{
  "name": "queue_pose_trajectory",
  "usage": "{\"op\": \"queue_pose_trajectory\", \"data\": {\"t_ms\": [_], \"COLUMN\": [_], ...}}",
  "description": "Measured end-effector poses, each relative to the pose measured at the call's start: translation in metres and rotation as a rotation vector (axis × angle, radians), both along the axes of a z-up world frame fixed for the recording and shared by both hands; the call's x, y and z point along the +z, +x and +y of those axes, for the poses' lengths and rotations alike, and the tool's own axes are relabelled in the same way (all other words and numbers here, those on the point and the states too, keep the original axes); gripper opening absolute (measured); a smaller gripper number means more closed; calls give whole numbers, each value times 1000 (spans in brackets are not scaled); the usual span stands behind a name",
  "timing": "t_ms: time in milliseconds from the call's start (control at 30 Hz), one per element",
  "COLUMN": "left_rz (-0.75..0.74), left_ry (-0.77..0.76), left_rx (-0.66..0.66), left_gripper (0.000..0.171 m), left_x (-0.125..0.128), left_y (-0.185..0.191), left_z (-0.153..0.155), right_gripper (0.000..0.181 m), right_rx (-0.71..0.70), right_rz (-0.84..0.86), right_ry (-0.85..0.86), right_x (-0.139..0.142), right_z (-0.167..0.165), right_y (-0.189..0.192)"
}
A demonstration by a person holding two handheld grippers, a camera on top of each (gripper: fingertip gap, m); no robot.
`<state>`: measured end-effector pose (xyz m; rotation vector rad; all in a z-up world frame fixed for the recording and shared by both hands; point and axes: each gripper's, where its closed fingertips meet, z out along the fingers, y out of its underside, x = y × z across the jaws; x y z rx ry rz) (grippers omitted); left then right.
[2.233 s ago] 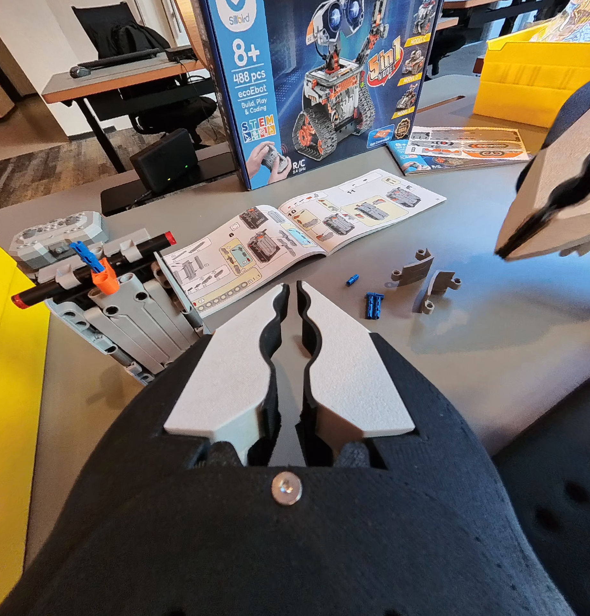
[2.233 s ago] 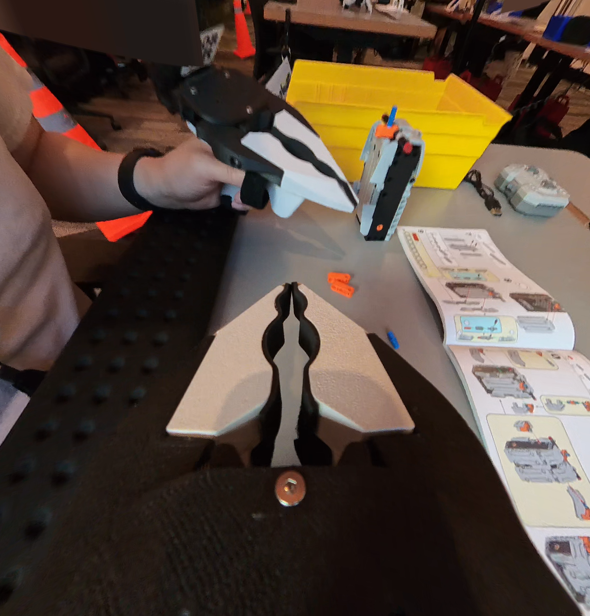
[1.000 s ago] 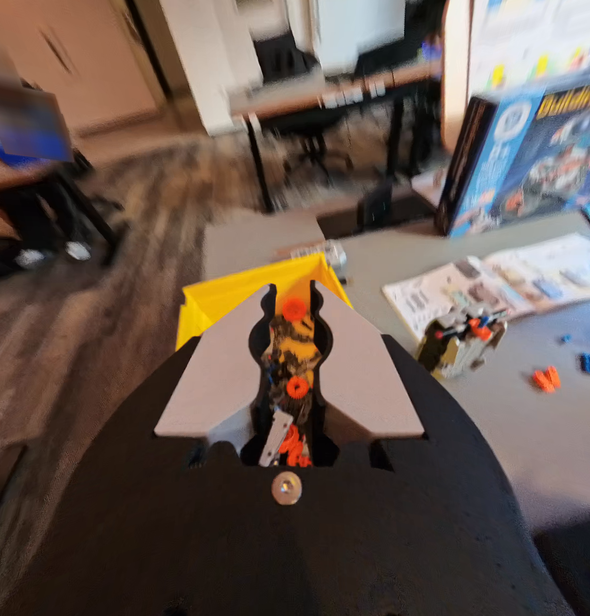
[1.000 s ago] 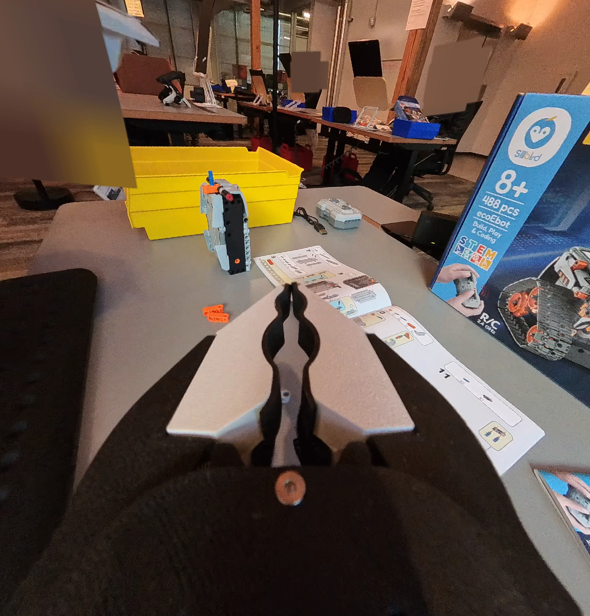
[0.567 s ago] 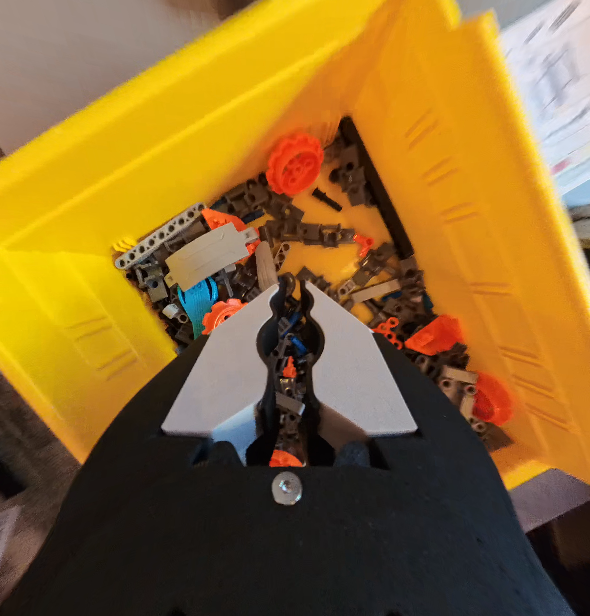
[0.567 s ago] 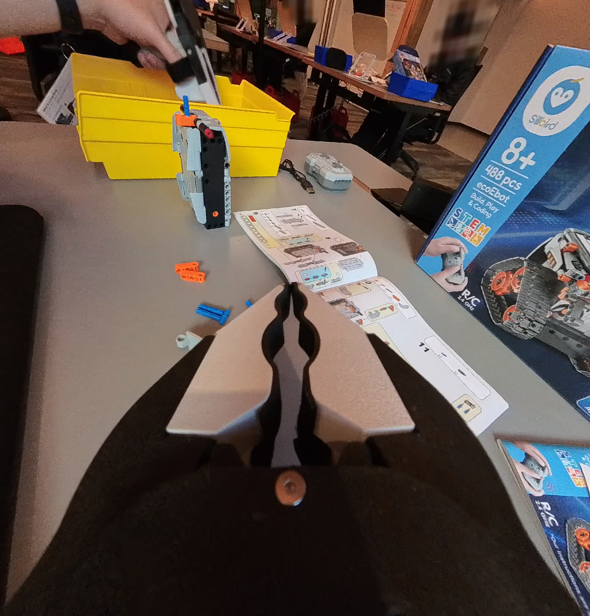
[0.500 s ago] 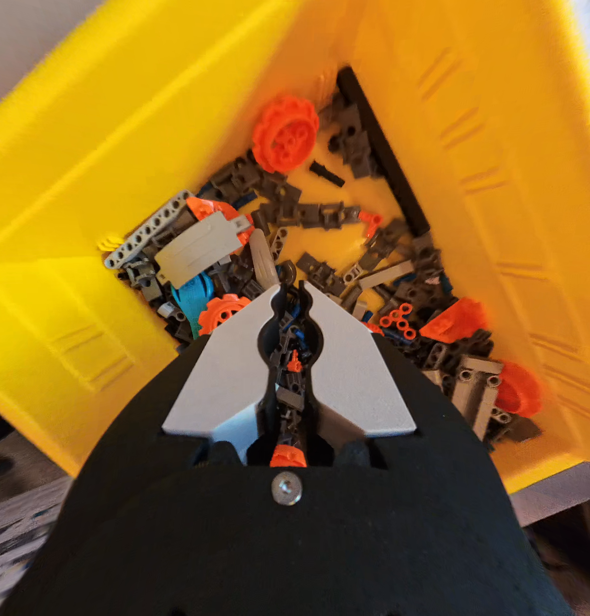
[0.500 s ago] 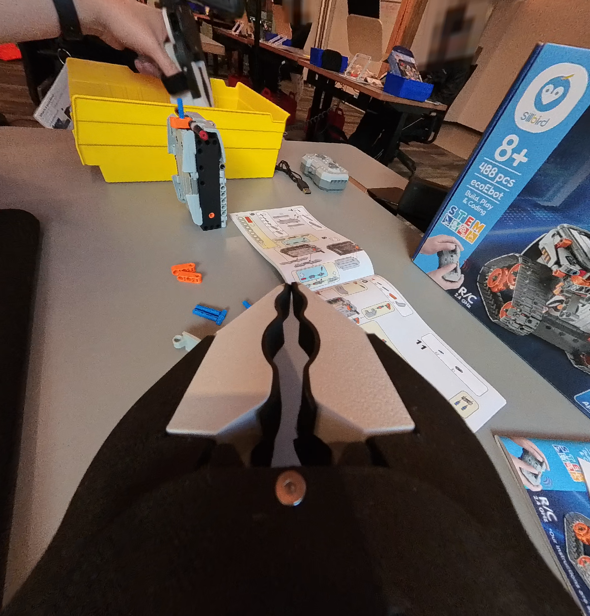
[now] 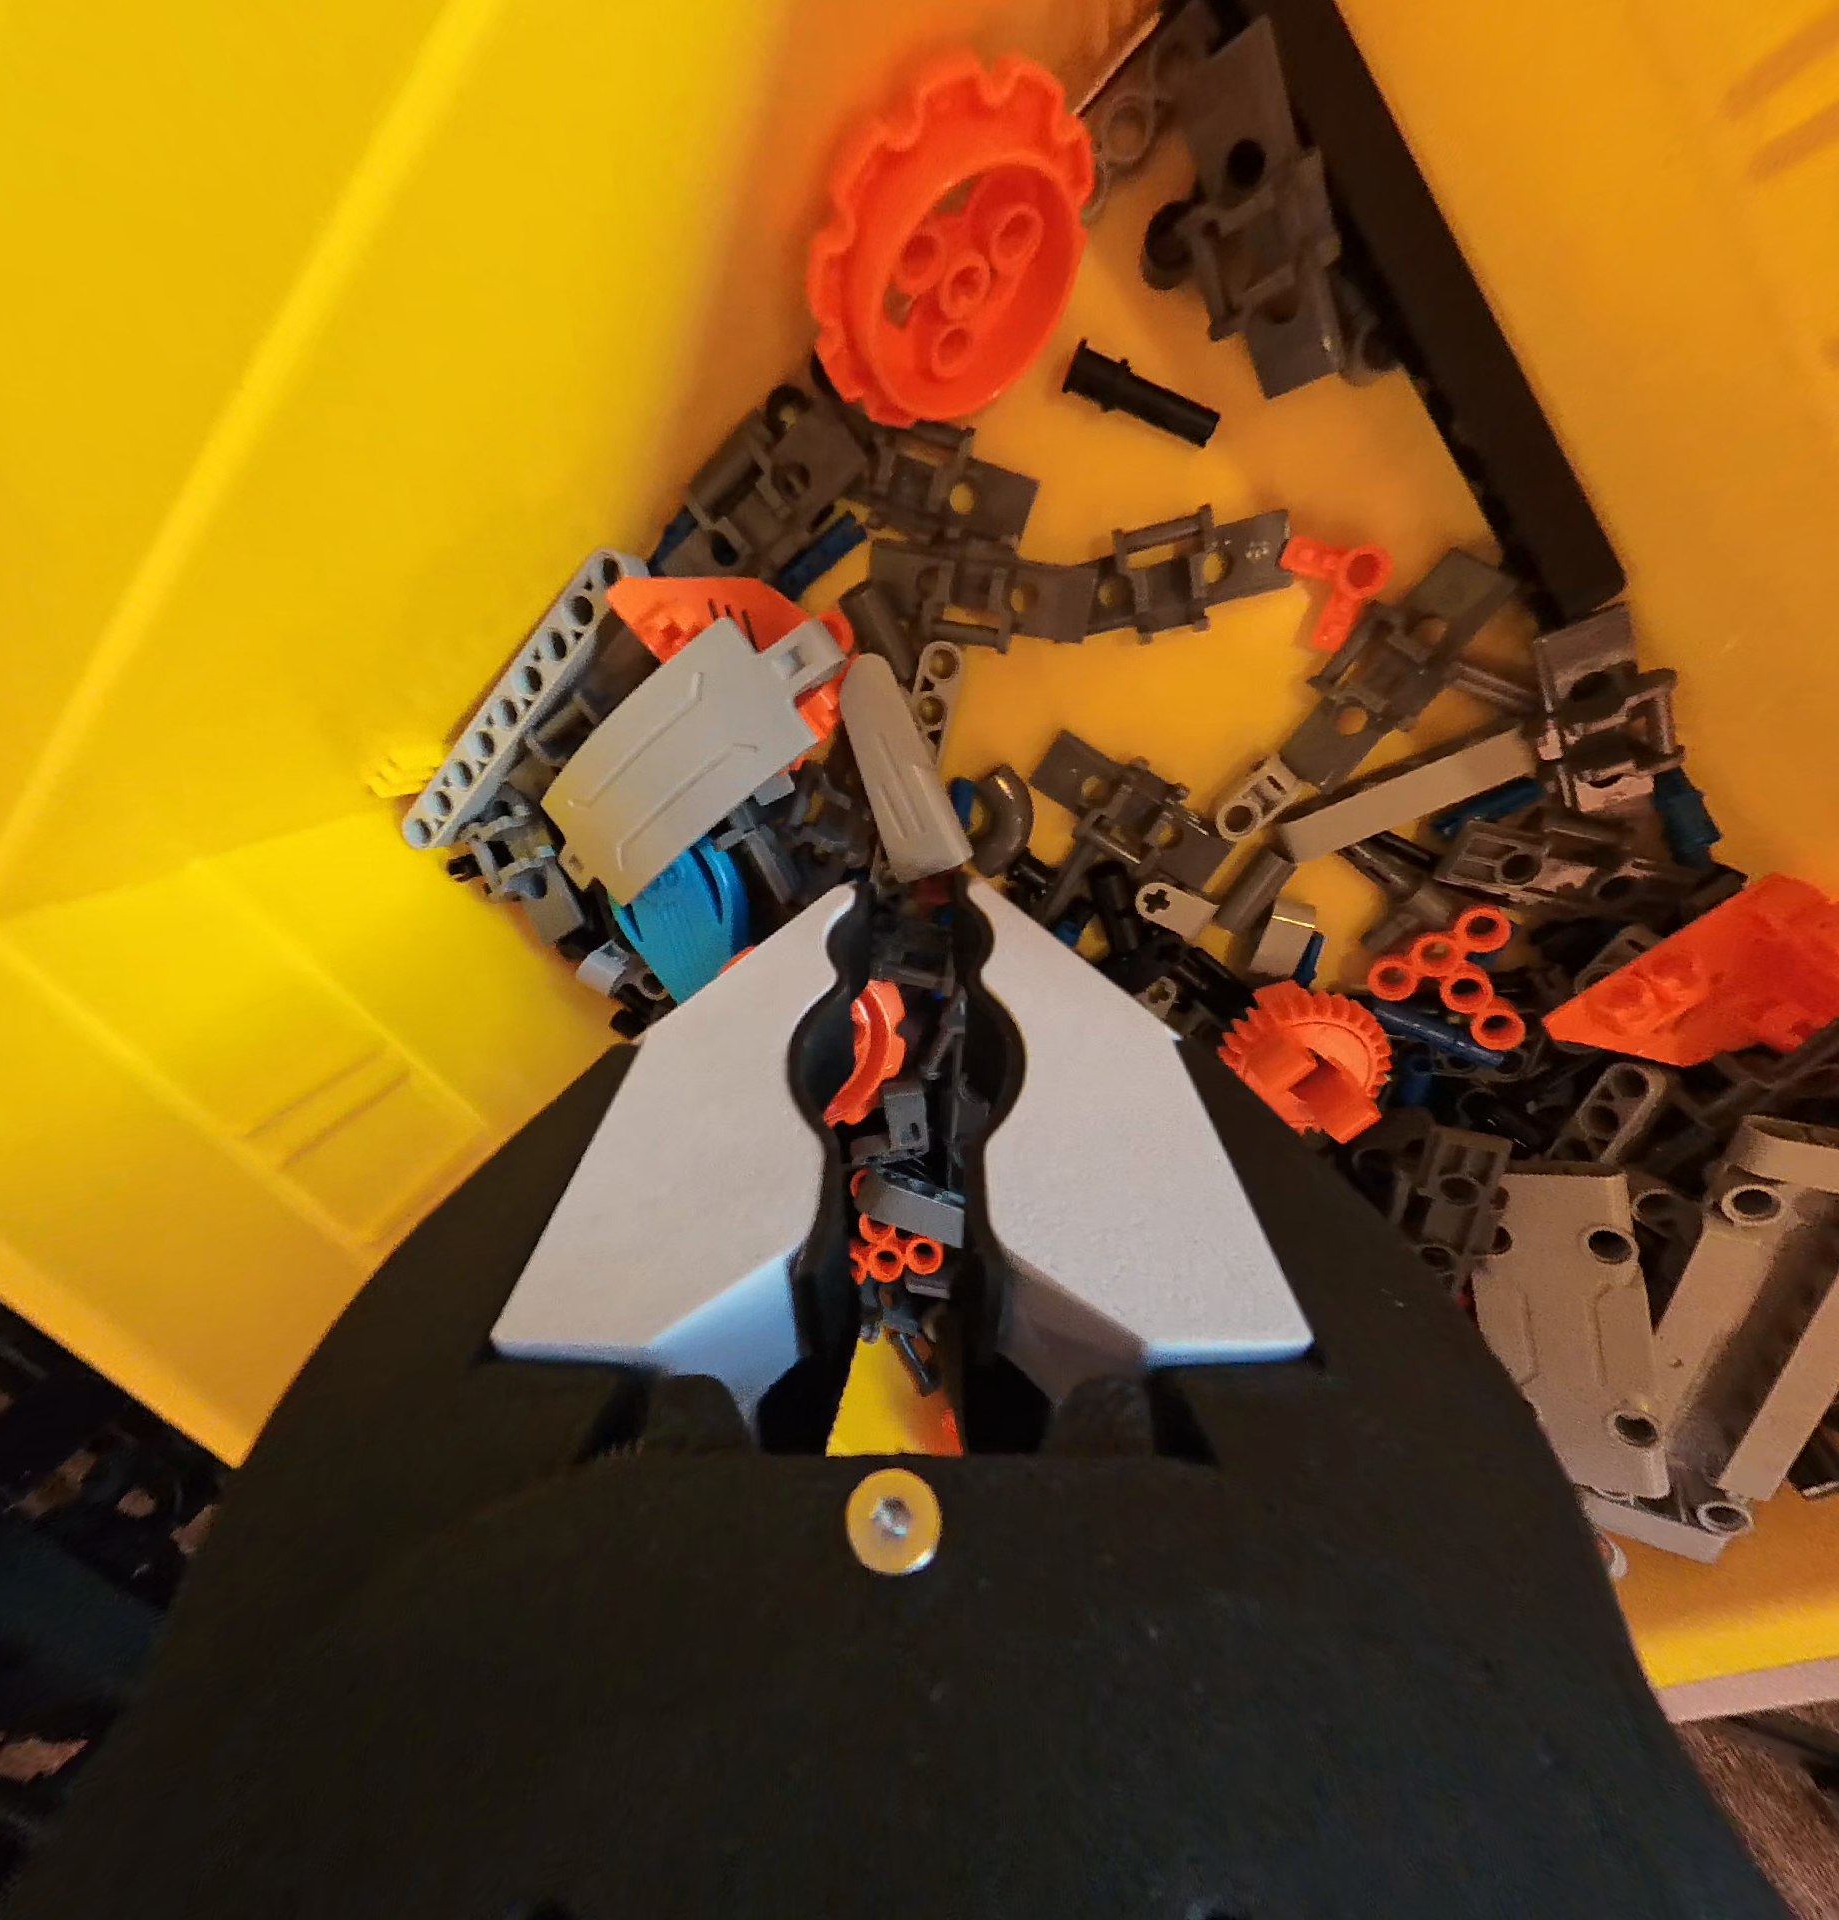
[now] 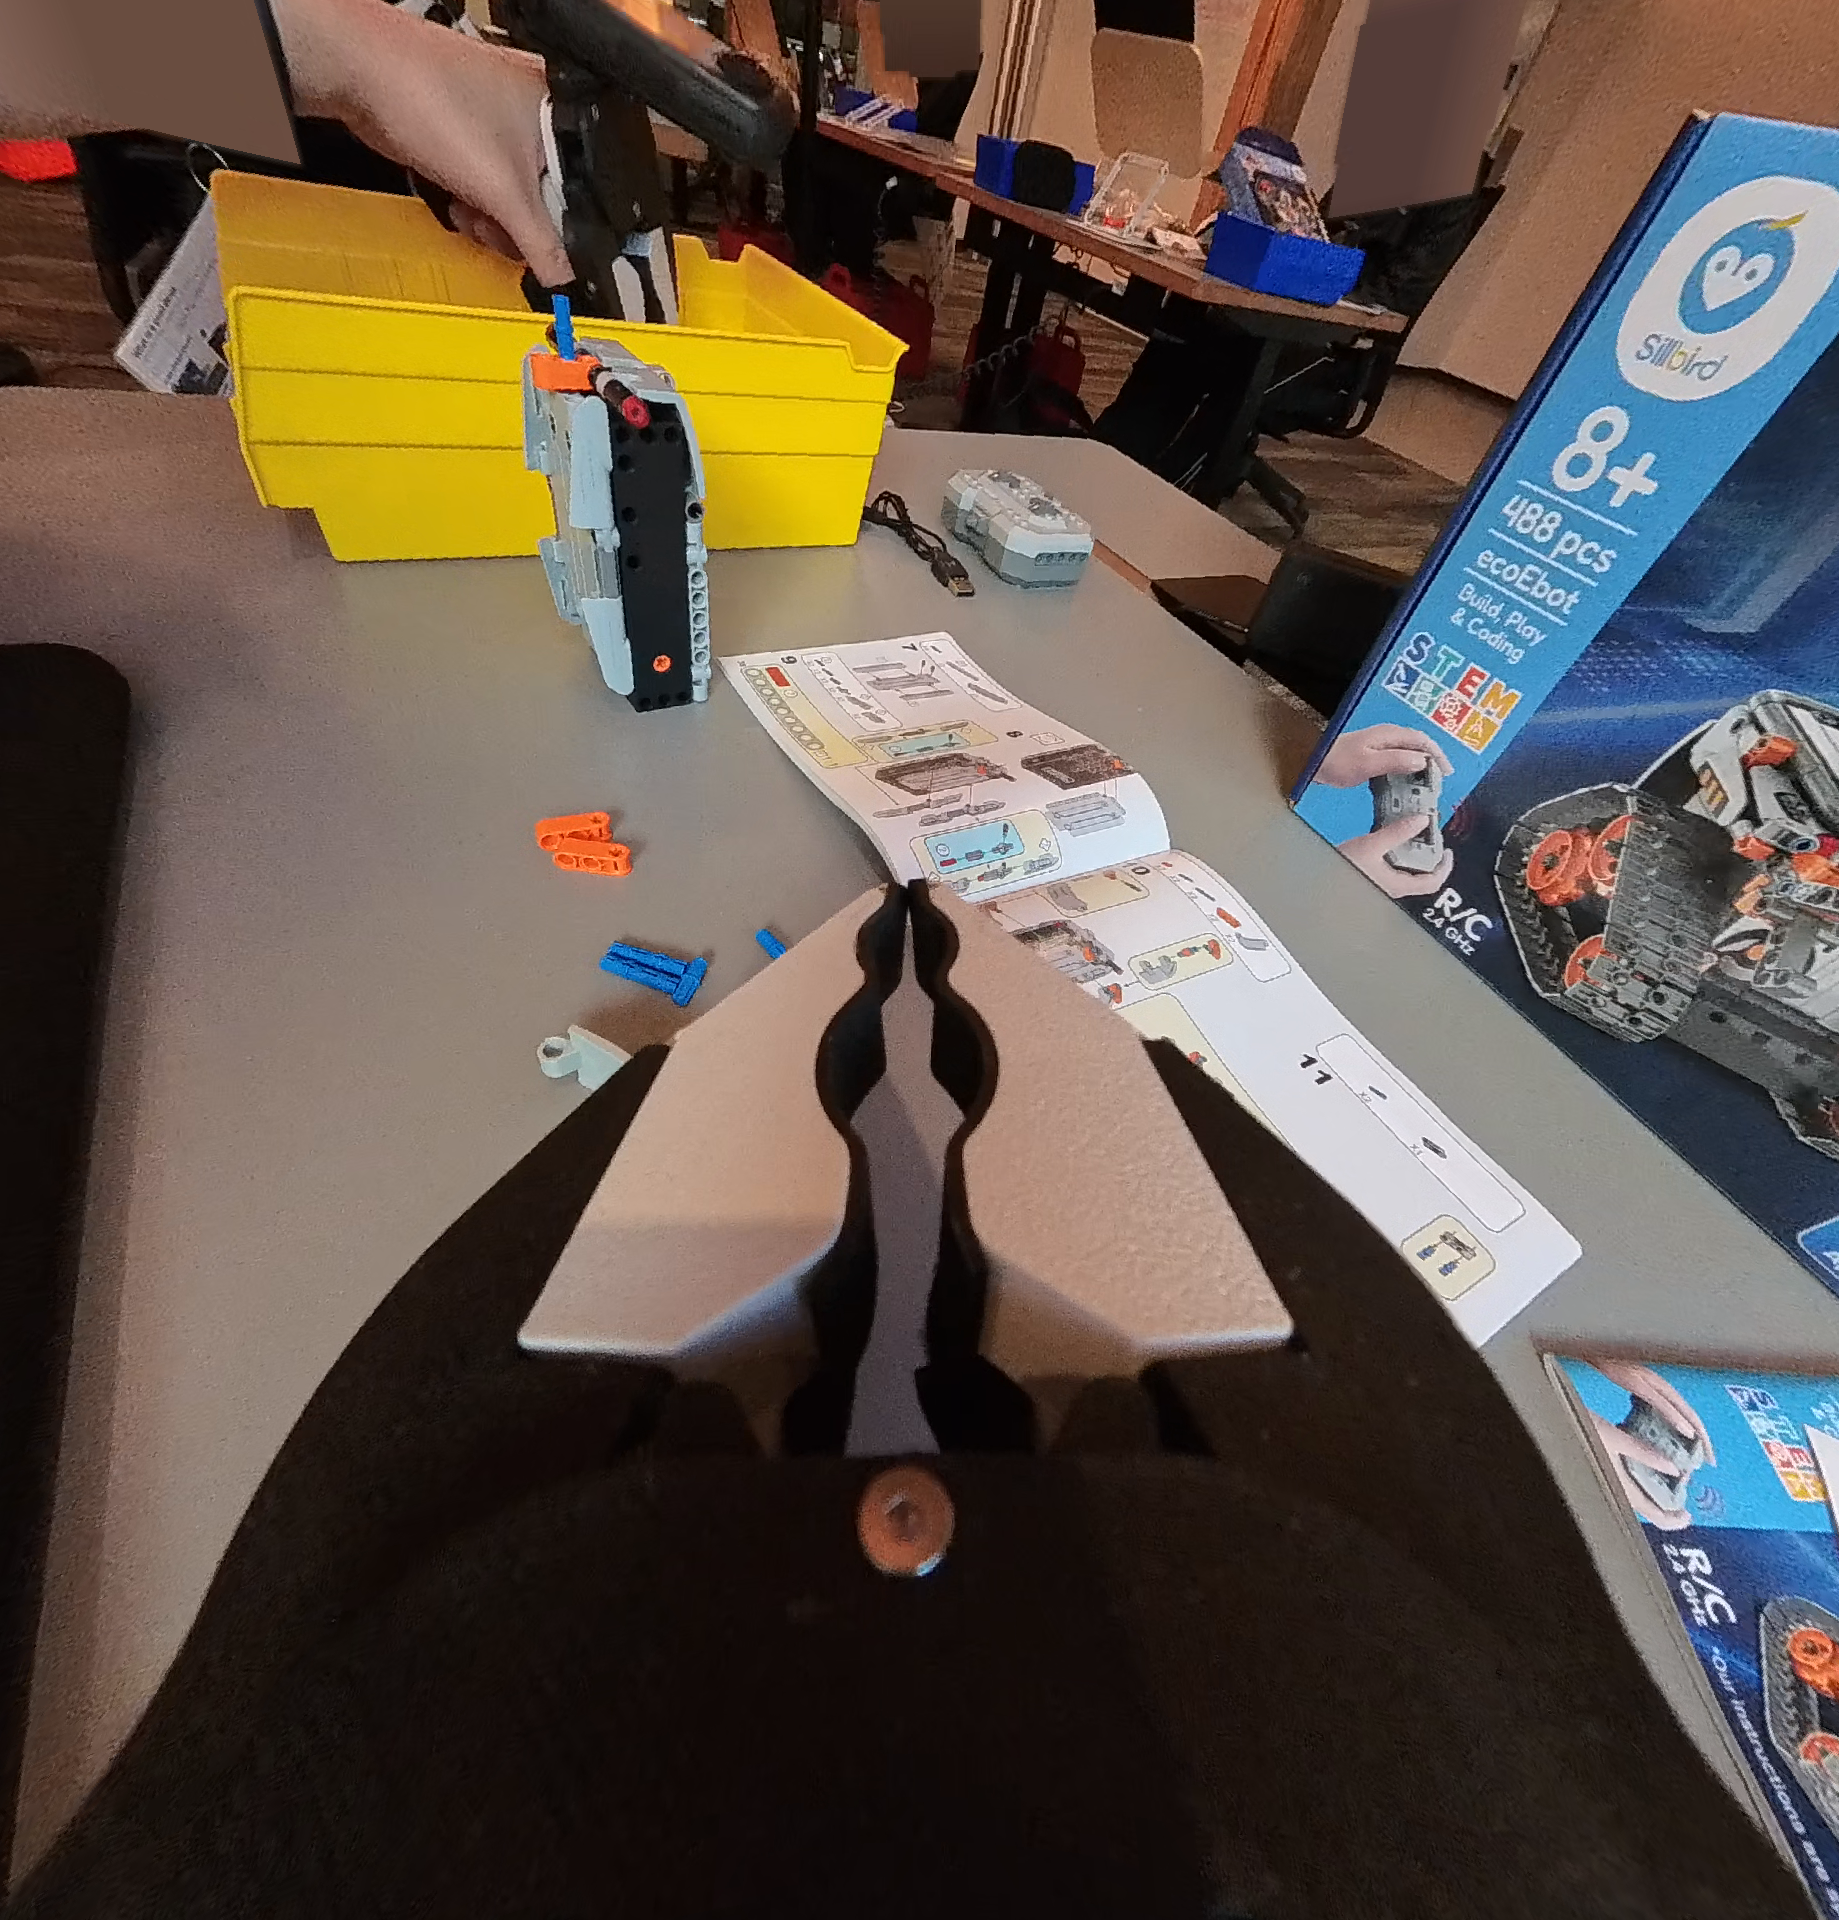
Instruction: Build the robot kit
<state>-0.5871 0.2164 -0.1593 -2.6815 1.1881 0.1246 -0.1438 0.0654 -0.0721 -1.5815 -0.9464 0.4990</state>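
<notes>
My left gripper (image 9: 913, 885) points down into a yellow bin (image 9: 271, 520) of loose building pieces. Its jaws stand a little apart and hold nothing. Its tips hover just below a light grey tapered piece (image 9: 899, 774), beside a grey curved panel (image 9: 686, 758) and a blue piece (image 9: 686, 925). An orange sprocket wheel (image 9: 951, 239) and a black pin (image 9: 1138, 395) lie farther in. An orange gear (image 9: 1304, 1055) lies to the right. My right gripper (image 10: 910, 891) is shut and empty above the grey table, its tips over the open instruction booklet (image 10: 1050, 883).
In the right wrist view a hand (image 10: 458, 135) holds the other gripper in the yellow bin (image 10: 541, 416). A part-built grey and black model (image 10: 634, 540) stands before it. Orange pieces (image 10: 582, 842), blue pins (image 10: 653, 971), a small grey piece (image 10: 580, 1058), a grey unit (image 10: 1019, 525) and the kit box (image 10: 1621, 675) sit around. My hands' fingertips stand some 50 cm from each other. The orange gear (image 9: 1304, 1055) is about 7 cm from my left fingertips.
My left gripper swung from the table to the yellow bin and dropped deep into it; its jaws opened slightly. My right gripper stayed shut and turned towards the booklet.
</notes>
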Motion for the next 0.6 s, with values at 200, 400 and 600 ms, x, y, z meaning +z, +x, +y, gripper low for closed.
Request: {"op": "queue_pose_trajectory", "data": {"t_ms": [200,400,600], "left_rz": [7,38,66], "left_ry": [-41,-29,18], "left_rx": [-84,-179,-239], "left_gripper": [16,17,18], "left_x": [-1,-1,-3], "left_y": [0,-1,-3], "left_z": [-2,-3,0], "right_gripper": [0,0,0], "right_rx": [-2,-9,-6], "right_rz": [-4,6,2], "right_ry": [-6,-12,-14], "right_x": [-2,-1,-2], "right_z": [0,2,2], "right_y": [0,3,2]}}
